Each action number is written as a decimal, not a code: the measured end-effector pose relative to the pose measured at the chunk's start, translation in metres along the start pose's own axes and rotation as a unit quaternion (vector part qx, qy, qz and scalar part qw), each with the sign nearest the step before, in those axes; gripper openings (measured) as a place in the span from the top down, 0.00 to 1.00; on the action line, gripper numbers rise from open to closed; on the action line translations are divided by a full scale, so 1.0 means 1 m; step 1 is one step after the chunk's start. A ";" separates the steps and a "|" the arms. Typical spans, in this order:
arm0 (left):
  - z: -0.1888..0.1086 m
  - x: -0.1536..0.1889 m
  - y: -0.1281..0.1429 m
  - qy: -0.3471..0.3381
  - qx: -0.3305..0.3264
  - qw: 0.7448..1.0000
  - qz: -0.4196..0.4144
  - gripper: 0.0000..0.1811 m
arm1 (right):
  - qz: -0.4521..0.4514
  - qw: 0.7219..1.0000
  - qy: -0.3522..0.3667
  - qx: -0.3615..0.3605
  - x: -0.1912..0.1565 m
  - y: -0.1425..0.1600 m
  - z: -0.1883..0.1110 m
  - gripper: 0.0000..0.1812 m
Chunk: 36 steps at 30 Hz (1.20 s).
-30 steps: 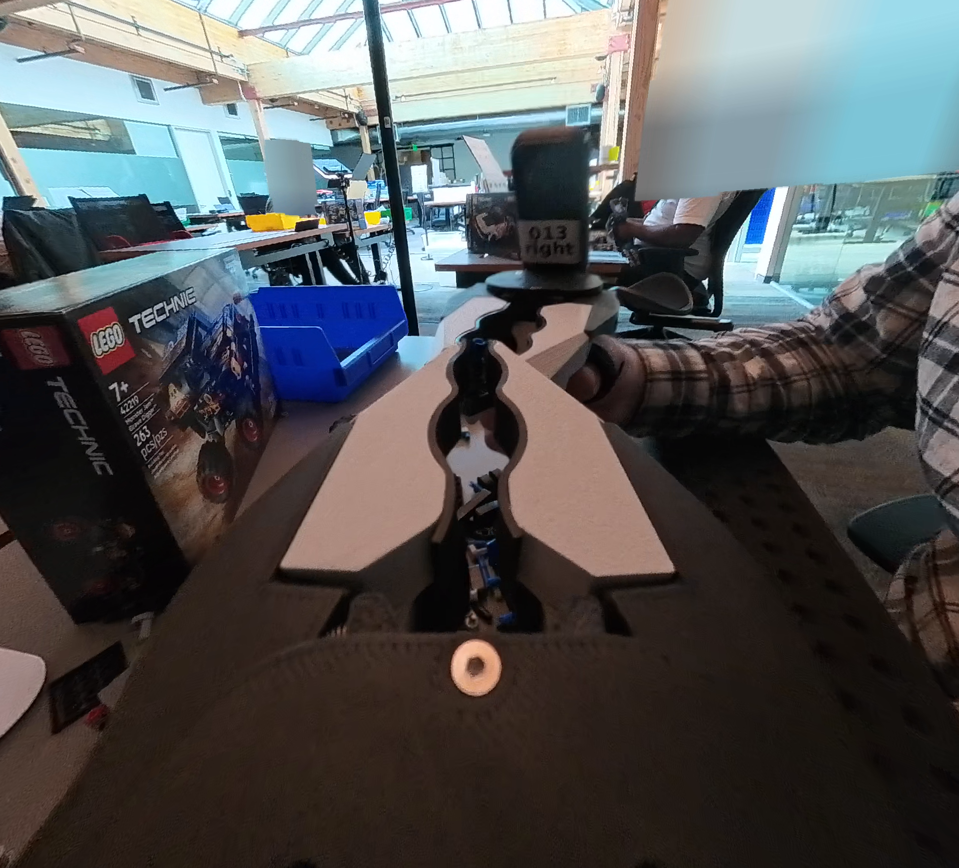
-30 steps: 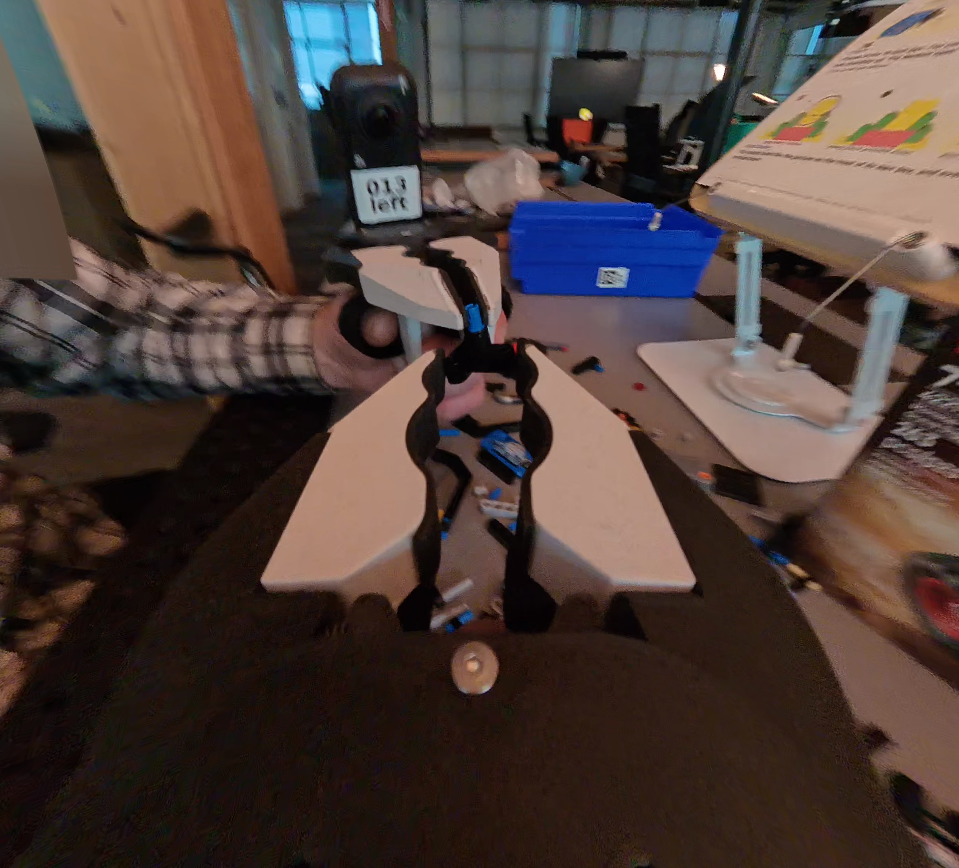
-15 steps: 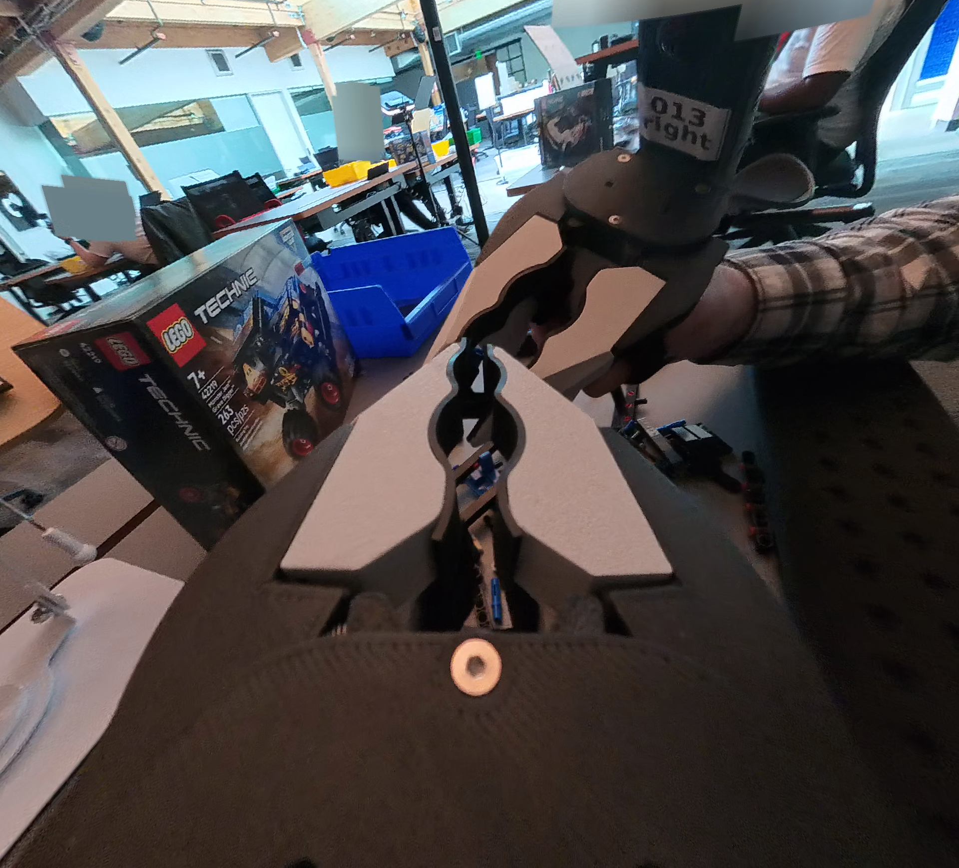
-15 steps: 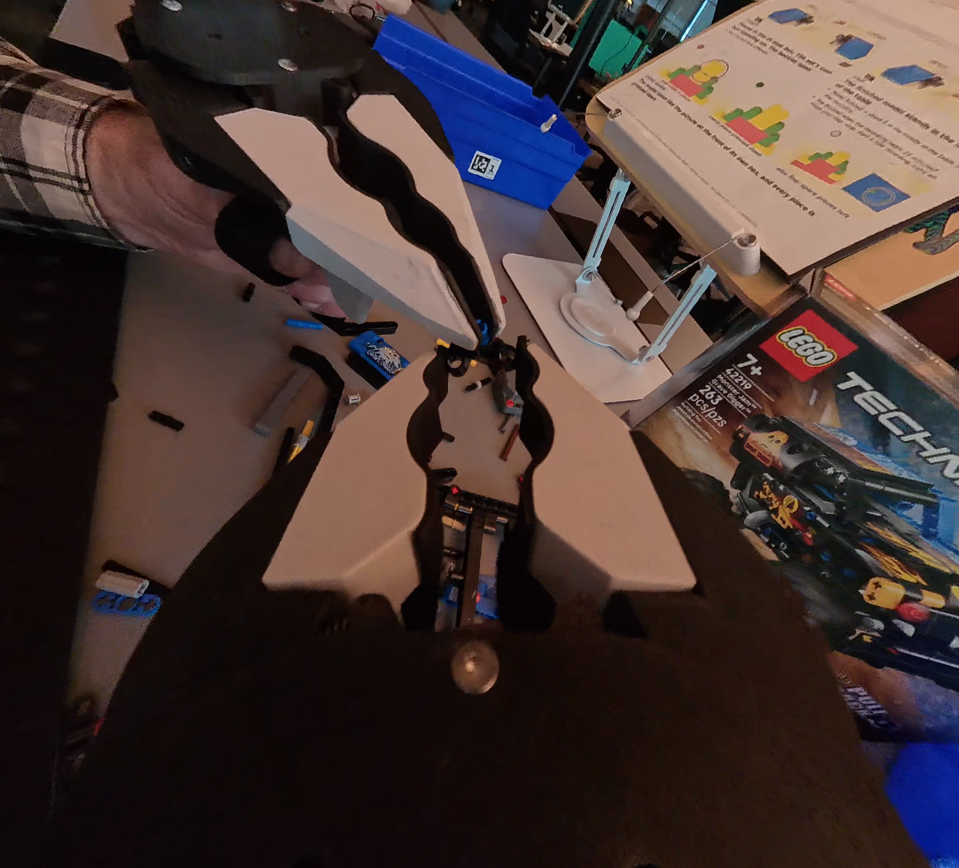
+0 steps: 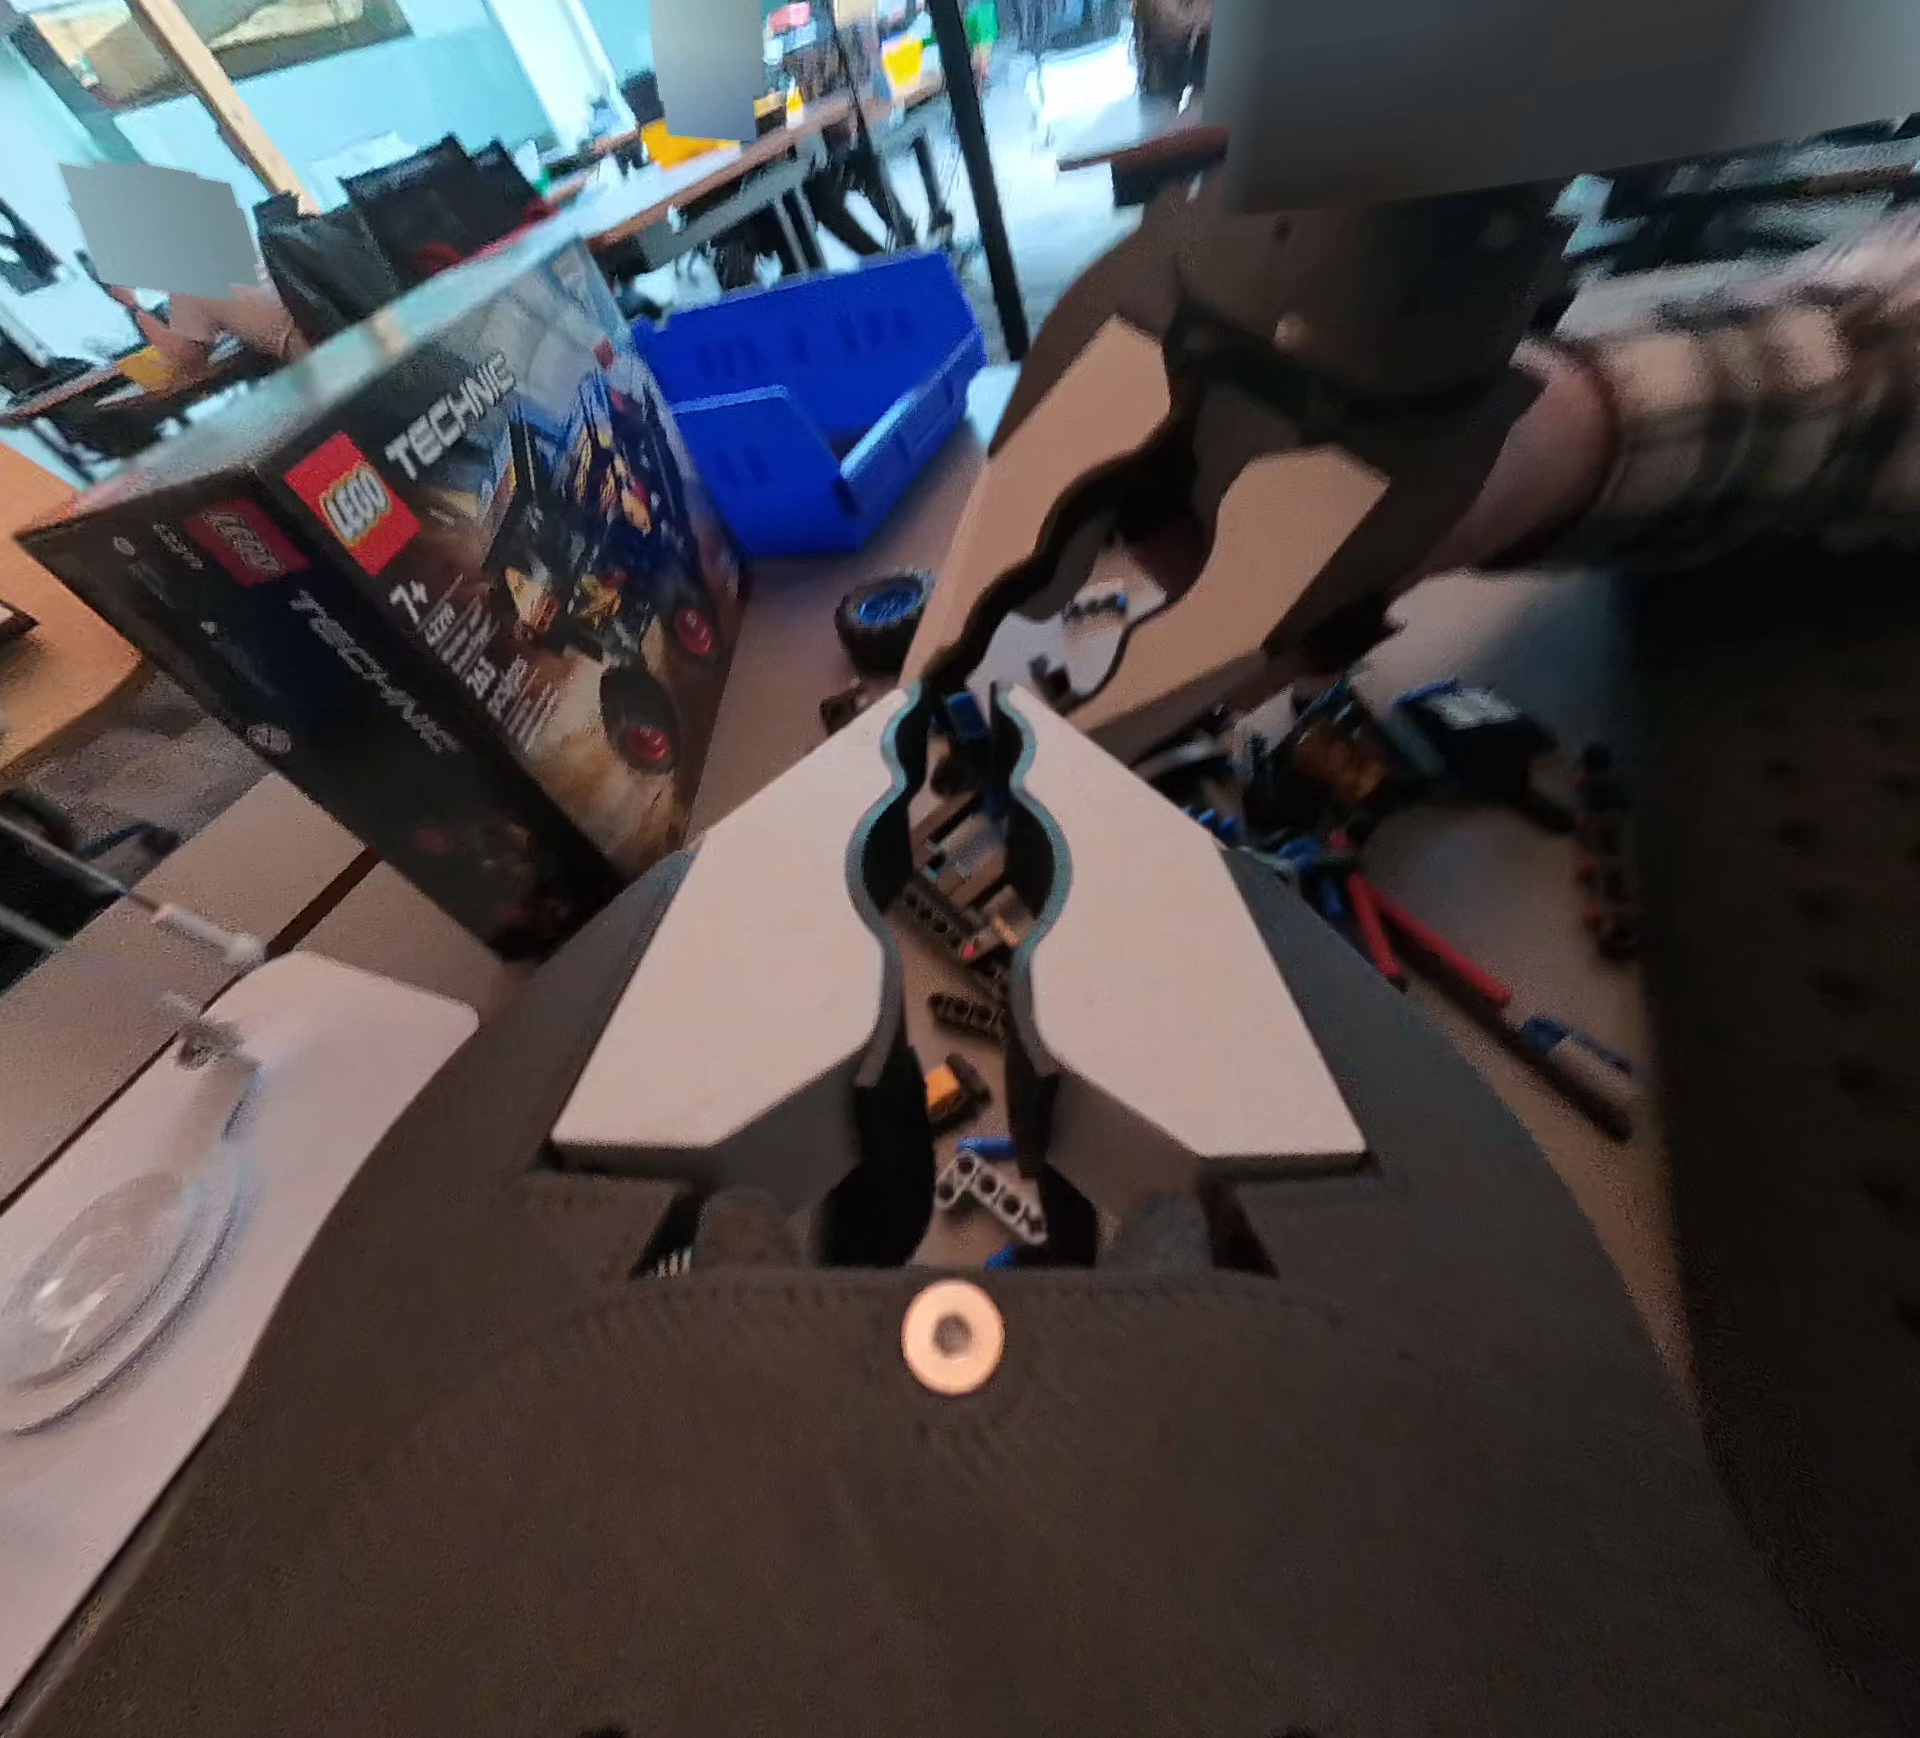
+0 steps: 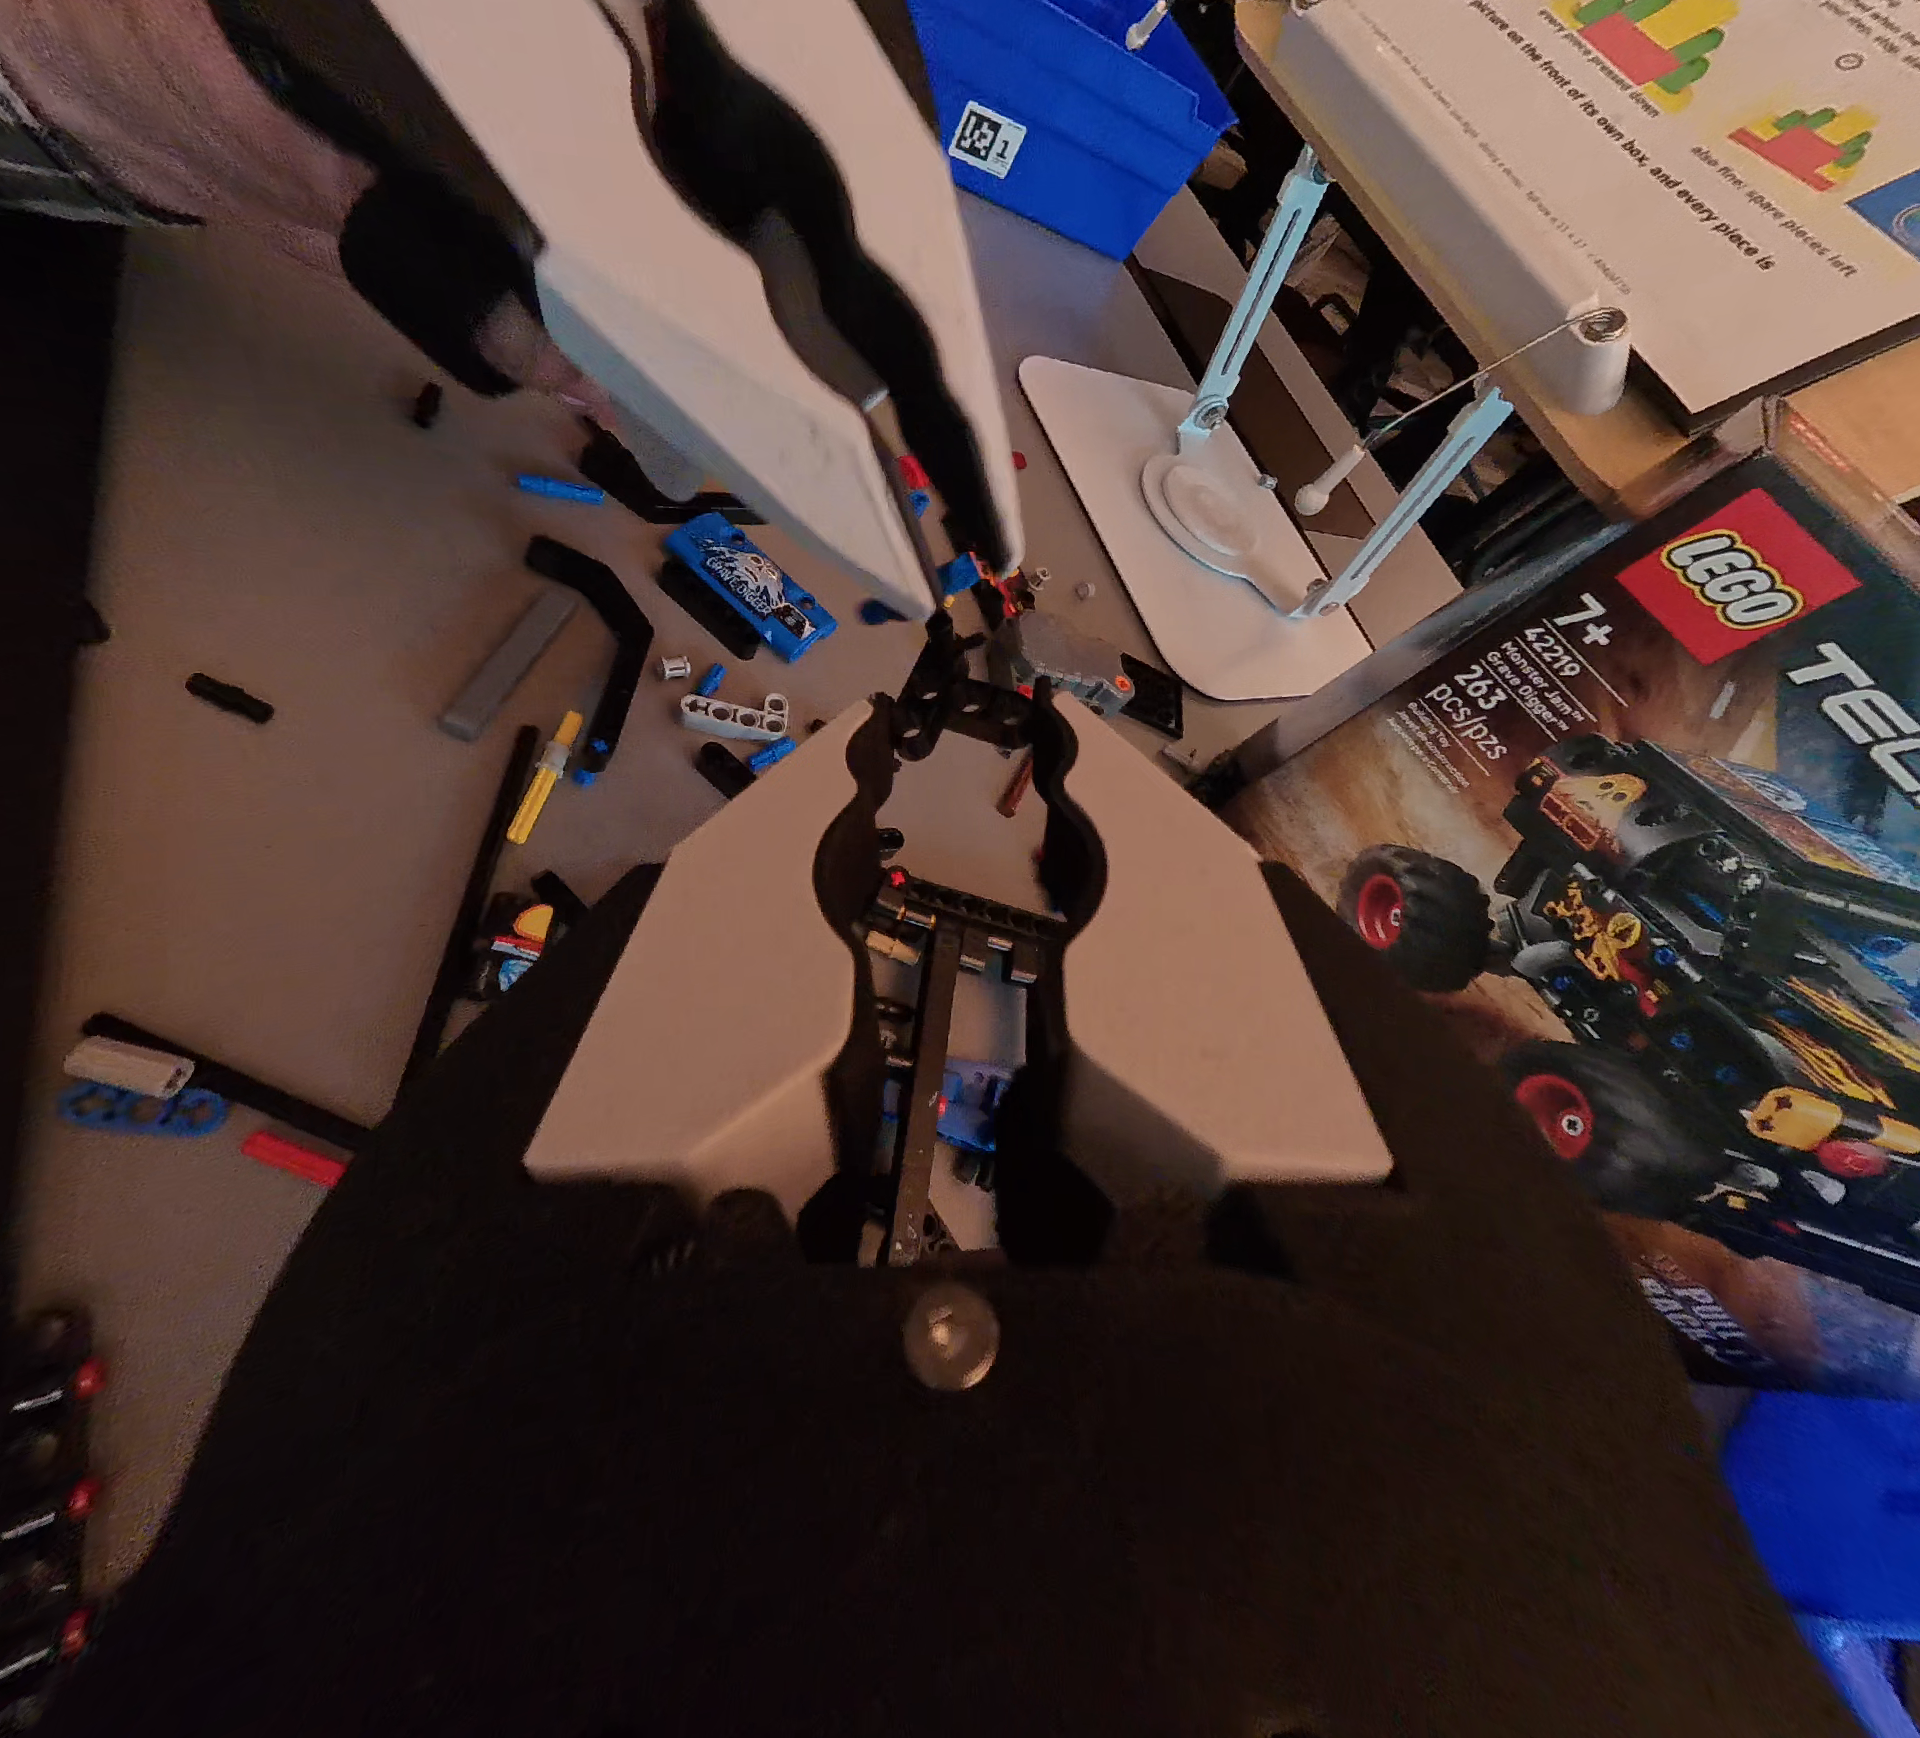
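Left tongs pinch a blue pin; right tongs pinch a black frame, both beside the toy box.

Boxed toy set, blue bin, stand

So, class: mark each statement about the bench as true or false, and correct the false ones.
1. The box stands on the table. True.
2. The wheel lies inside the bin. False: it lies on the table in front of the bin.
3. The left gripper pinches a small blue piece at its tips. True.
4. The right gripper is empty. False: a black piece sits between its fingertips.
5. The sheet lies flat on the table. False: a white stand holds it up, tilted.
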State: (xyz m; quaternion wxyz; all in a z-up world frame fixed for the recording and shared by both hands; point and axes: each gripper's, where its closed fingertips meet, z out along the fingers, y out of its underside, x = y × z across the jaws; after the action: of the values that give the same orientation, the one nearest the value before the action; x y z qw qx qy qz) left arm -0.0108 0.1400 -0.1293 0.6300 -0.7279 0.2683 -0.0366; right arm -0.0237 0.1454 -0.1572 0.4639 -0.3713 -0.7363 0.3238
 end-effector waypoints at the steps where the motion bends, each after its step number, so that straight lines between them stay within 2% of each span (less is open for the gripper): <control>1: 0.000 0.000 0.004 0.001 -0.010 1.000 0.000 0.99 | 0.003 1.000 -0.001 -0.001 0.001 0.001 0.000 0.86; 3: -0.004 0.002 0.005 0.019 -0.004 0.999 -0.028 1.00 | 0.011 1.000 -0.023 -0.009 -0.003 0.007 0.000 0.86; 5: -0.004 -0.003 0.016 0.017 -0.030 0.999 -0.040 0.97 | 0.017 0.999 -0.034 -0.017 -0.004 0.014 0.000 0.86; 12: 0.008 0.007 0.022 0.000 -0.063 0.997 0.033 0.91 | 0.000 0.999 -0.027 -0.020 -0.004 0.014 -0.002 0.86; 16: 0.012 0.007 0.027 -0.021 -0.078 0.994 0.070 0.99 | -0.012 0.999 -0.023 -0.027 -0.006 0.014 -0.001 0.86; 28: 0.014 0.013 0.019 -0.045 -0.077 0.990 0.110 1.00 | -0.035 0.998 0.005 -0.053 -0.005 0.016 0.003 0.86; 29: 0.014 0.017 0.017 -0.043 -0.075 0.990 0.113 1.00 | -0.032 0.998 0.001 -0.057 -0.007 0.017 0.005 0.86; 30: 0.015 0.026 0.006 -0.030 -0.047 0.991 0.117 1.00 | -0.031 0.997 0.001 -0.070 -0.007 0.021 0.008 0.87; 31: 0.011 0.037 -0.019 -0.012 0.004 0.996 0.087 1.00 | -0.044 0.992 0.001 -0.116 -0.006 0.042 0.014 0.87; 32: 0.009 0.038 -0.032 -0.021 0.010 0.994 0.106 1.00 | -0.037 0.989 -0.011 -0.141 -0.009 0.057 0.019 0.87; 33: 0.010 0.030 -0.021 -0.043 -0.030 0.988 0.148 1.00 | -0.019 0.992 -0.022 -0.126 -0.010 0.055 0.020 0.87; 34: 0.012 0.024 0.002 -0.030 -0.075 0.988 0.130 1.00 | -0.008 0.994 -0.026 -0.110 -0.010 0.047 0.018 0.87; 35: 0.008 0.021 0.012 -0.014 -0.075 0.993 0.094 1.00 | 0.001 0.994 -0.033 -0.102 -0.010 0.042 0.017 0.87; 36: 0.001 0.020 0.011 -0.007 -0.067 0.994 0.084 1.00 | 0.014 0.994 -0.051 -0.100 -0.015 0.042 0.017 0.87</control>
State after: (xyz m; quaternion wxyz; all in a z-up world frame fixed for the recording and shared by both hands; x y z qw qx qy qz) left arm 0.0034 0.1318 -0.1456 0.5827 -0.7432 0.3263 0.0396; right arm -0.0246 0.1518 -0.2049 0.3815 -0.4089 -0.7826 0.2735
